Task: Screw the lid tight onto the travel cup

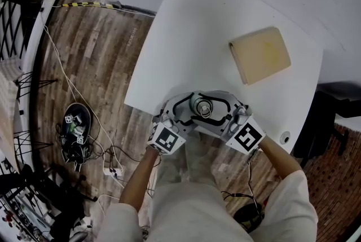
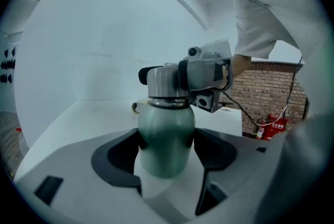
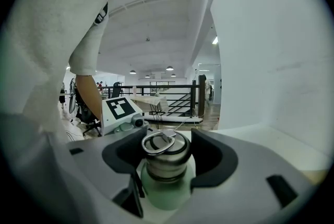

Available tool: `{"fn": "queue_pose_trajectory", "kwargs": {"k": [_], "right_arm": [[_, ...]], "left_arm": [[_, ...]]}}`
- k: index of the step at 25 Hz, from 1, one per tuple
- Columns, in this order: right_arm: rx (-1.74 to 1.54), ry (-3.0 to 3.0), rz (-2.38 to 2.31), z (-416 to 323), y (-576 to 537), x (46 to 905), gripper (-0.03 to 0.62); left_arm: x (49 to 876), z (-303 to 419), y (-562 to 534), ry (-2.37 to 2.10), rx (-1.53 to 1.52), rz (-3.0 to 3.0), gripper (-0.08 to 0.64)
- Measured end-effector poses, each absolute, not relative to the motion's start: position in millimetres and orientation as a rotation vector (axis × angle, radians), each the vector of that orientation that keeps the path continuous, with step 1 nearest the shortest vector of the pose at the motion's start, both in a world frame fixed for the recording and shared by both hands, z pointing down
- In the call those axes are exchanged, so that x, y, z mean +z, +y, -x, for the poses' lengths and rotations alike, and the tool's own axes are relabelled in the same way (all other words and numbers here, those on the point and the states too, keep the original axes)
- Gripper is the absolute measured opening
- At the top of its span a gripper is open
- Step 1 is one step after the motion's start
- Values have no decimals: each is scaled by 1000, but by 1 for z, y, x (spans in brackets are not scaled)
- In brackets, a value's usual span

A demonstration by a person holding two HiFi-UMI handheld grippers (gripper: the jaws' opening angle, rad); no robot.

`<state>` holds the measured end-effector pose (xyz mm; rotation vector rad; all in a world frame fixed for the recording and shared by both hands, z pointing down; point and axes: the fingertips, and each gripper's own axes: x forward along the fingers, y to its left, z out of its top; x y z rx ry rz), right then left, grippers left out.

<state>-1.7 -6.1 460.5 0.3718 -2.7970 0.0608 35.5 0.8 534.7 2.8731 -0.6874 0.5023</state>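
A green travel cup (image 1: 201,105) with a steel lid stands at the near edge of the white table (image 1: 197,38), between both grippers. My left gripper (image 1: 181,111) is shut on the cup's green body (image 2: 166,137), one jaw pressing on each side. My right gripper (image 1: 223,108) comes from the opposite side and holds the steel lid (image 3: 166,152). Its jaws sit against the lid's sides, above the green body (image 3: 166,194). A metal ring lies folded on top of the lid. The left gripper view shows the right gripper (image 2: 203,74) at the lid (image 2: 163,82).
A tan flat block (image 1: 260,55) lies on the table's far right part. The table edge runs just under the grippers, with wood floor below. Cables and a small device (image 1: 76,125) lie on the floor at left, beside a black railing (image 1: 22,21).
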Motion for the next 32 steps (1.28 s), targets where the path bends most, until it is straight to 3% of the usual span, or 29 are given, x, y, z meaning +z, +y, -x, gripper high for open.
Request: {"fn": "queue_pose_trajectory", "kwargs": {"k": [32], "right_arm": [[112,-2282,-1564,-15,-27,459,261]], "left_arm": [[535,-35,1,-732,498,-2858,331]]}}
